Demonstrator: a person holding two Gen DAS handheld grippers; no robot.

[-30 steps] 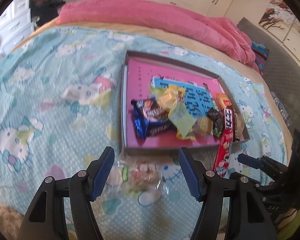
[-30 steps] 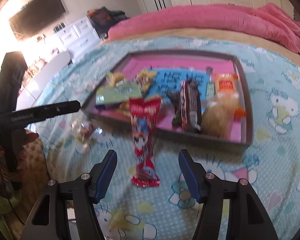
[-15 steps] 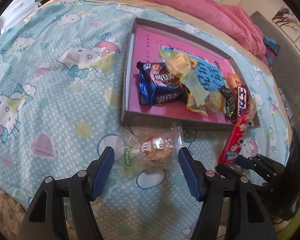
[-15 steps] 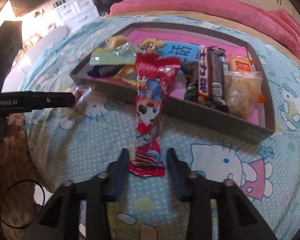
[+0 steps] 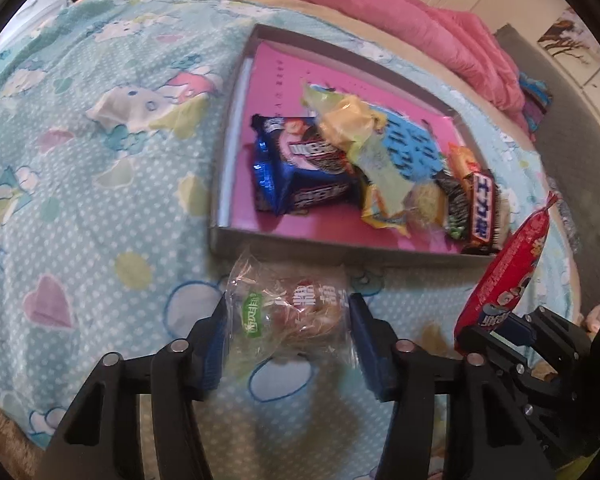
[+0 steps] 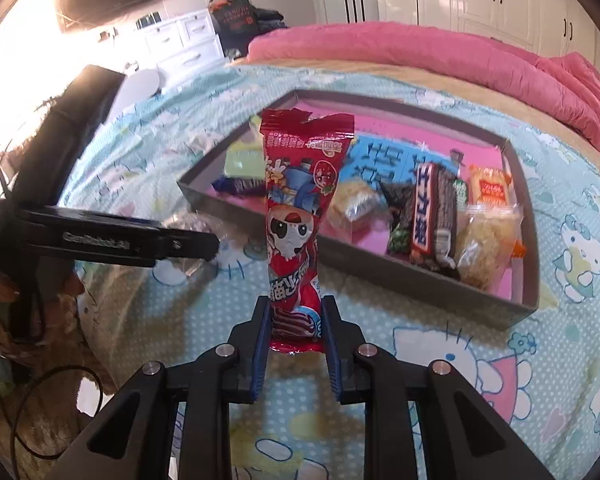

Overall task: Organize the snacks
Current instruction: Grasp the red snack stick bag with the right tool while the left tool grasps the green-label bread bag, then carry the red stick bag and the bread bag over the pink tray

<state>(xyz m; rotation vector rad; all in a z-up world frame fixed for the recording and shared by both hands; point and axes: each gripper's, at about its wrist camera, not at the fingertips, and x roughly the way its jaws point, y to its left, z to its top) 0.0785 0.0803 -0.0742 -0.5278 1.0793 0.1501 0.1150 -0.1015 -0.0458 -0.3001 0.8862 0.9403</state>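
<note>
A clear packet with a brown snack and a green label [image 5: 296, 308] lies on the bed sheet just in front of the grey tray [image 5: 340, 248]. My left gripper [image 5: 288, 328] is closing on it, and both blue pads touch the wrapper's sides. My right gripper [image 6: 295, 320] is shut on the lower end of a long red cartoon snack stick [image 6: 300, 200], which stands upright off the sheet in front of the tray [image 6: 380, 268]. In the left wrist view the red stick [image 5: 508, 272] rises from the right gripper [image 5: 500, 328] at the lower right.
The tray's pink floor holds several snacks: a blue biscuit packet [image 5: 296, 172], a yellow-green wrapper [image 5: 364, 140], a black chocolate bar [image 6: 432, 212] and a clear crisp bag [image 6: 484, 240]. A pink quilt [image 6: 420, 52] lies behind. A hand [image 6: 4, 284] holds the left gripper at the bed's edge.
My right jaws closed on the red stick and lifted it upright. My left gripper sank over the clear packet, and its jaws narrowed onto the wrapper.
</note>
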